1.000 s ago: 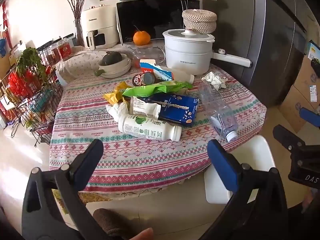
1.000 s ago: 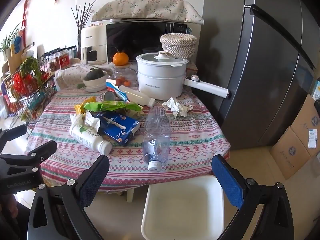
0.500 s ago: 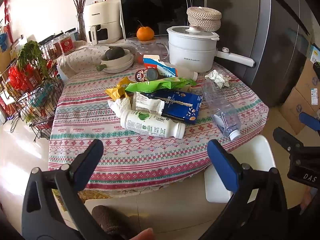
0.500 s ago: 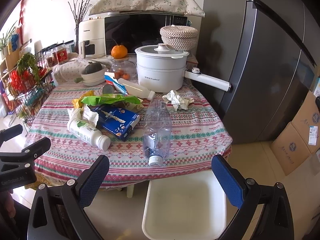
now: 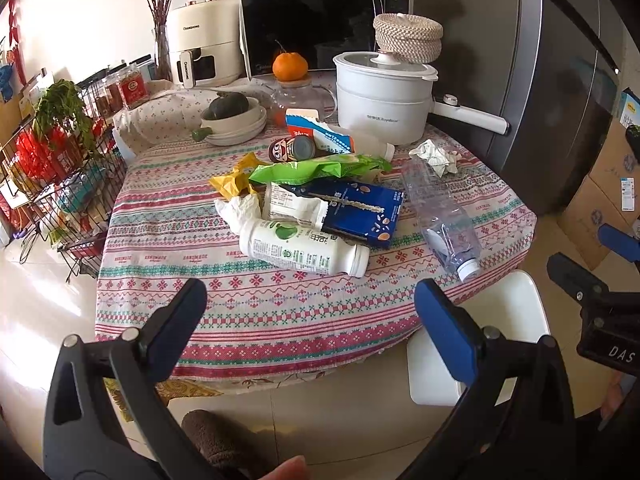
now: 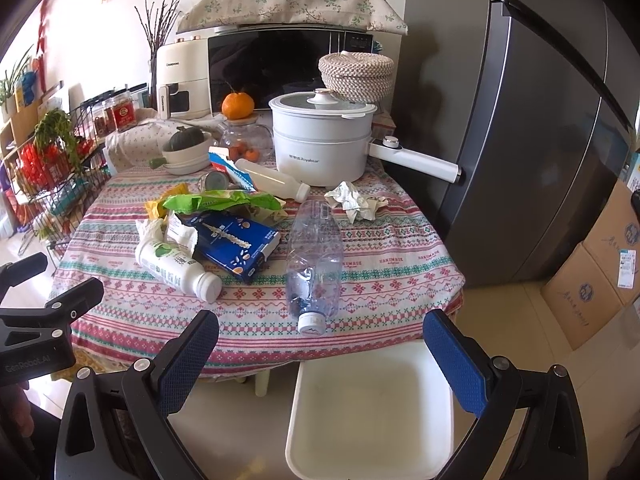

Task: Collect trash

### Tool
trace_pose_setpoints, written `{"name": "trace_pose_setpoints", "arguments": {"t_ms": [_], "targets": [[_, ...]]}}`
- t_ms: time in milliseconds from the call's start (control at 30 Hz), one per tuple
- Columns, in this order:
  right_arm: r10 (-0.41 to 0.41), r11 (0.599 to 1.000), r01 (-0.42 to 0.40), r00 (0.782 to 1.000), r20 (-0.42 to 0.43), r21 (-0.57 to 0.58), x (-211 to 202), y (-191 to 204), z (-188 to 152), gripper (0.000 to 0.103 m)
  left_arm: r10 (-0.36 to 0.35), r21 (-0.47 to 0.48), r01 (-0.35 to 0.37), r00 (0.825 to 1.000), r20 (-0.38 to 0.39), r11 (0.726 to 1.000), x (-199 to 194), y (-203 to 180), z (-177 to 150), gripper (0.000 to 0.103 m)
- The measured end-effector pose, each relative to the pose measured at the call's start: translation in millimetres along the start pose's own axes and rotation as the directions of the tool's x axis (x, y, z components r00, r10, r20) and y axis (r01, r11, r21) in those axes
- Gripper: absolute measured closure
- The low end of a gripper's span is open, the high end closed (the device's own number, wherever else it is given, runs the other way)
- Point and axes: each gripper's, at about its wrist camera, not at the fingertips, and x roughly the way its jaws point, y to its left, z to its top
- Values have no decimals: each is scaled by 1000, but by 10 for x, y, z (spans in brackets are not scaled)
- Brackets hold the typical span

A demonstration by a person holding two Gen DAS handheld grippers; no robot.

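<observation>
Clear plastic bottle [image 6: 314, 256] lying at the table's [image 6: 400, 264] near edge, cap toward me, white bottle [image 5: 302, 246] and blue carton [image 5: 360, 212] mid-table, my left claw [image 5: 308, 320] and right claw [image 6: 320, 344] both spread wide, holding nothing.

Round table, patterned cloth [image 6: 400, 256] | white pot [image 6: 322, 140], woven basket [image 6: 356, 76] behind it | orange [image 6: 237, 105] on glass jar [image 6: 244, 140] | microwave [image 6: 276, 68] under floral cover | air fryer [image 6: 180, 80] | grey fridge [image 6: 540, 120] right | white stool [image 6: 370, 408] | wire rack [image 5: 52, 184] left
</observation>
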Motion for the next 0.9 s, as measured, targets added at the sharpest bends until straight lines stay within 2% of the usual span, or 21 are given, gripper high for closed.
{"name": "trace_pose_setpoints", "arguments": {"t_ms": [900], "targets": [[1,1000,-1,1000,1,7,0,12,-4,0,1,3,-1,1000,6,1000,-9,-23,11,0]]}}
